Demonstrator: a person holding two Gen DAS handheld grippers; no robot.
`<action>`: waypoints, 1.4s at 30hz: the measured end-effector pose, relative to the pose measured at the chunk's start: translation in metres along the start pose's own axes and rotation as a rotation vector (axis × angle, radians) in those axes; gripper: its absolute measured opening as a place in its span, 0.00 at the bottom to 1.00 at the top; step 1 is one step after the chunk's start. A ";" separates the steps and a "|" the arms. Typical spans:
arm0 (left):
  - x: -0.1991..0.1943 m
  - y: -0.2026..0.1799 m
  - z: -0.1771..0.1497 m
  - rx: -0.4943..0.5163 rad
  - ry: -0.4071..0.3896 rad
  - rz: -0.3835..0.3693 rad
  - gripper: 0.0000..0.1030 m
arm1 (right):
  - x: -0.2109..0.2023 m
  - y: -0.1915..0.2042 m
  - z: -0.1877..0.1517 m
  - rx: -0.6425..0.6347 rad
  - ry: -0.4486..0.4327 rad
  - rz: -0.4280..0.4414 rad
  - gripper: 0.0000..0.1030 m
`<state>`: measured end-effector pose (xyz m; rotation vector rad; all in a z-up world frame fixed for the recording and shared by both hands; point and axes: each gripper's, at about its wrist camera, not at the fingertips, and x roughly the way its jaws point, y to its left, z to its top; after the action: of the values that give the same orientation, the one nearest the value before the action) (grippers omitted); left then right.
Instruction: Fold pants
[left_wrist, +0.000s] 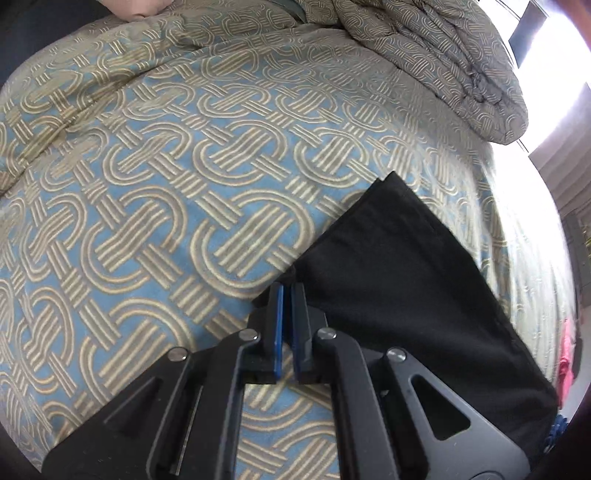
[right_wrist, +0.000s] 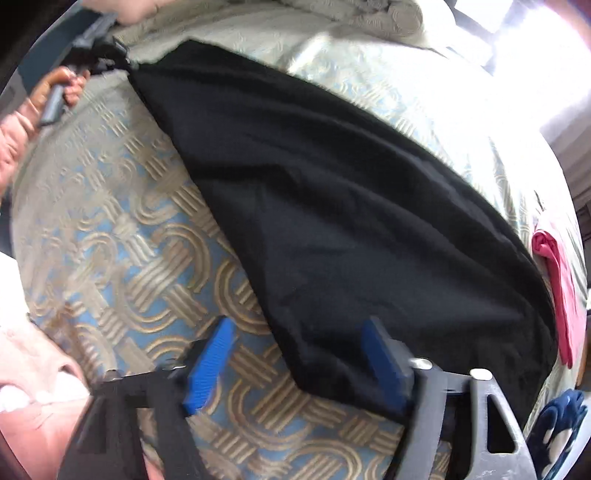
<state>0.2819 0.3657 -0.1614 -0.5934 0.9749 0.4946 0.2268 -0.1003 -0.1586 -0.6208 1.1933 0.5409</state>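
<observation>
Black pants lie spread on a blue and tan patterned bedspread. My left gripper is shut, and its blue pads pinch the near edge of the pants. In the right wrist view the pants run diagonally from the upper left to the lower right. There the left gripper holds their far corner, and the cloth is drawn up toward it. My right gripper is open. The lower corner of the pants lies between its blue fingers, which do not press on it.
A bunched duvet is heaped at the far side of the bed. A pink cloth and a dark blue item lie at the bed's right edge. A person's hand grips the left tool.
</observation>
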 end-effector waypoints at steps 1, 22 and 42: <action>-0.003 0.001 -0.001 0.004 -0.015 0.020 0.04 | 0.005 -0.005 0.000 0.034 0.008 0.020 0.02; -0.032 -0.024 0.009 0.195 -0.115 0.043 0.08 | -0.051 -0.068 0.072 0.040 -0.110 0.171 0.64; 0.038 -0.096 0.074 0.490 0.016 -0.161 0.49 | 0.004 -0.083 0.137 0.177 -0.002 0.223 0.64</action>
<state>0.4053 0.3486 -0.1402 -0.2305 1.0086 0.0971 0.3770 -0.0646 -0.1167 -0.3376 1.3008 0.6151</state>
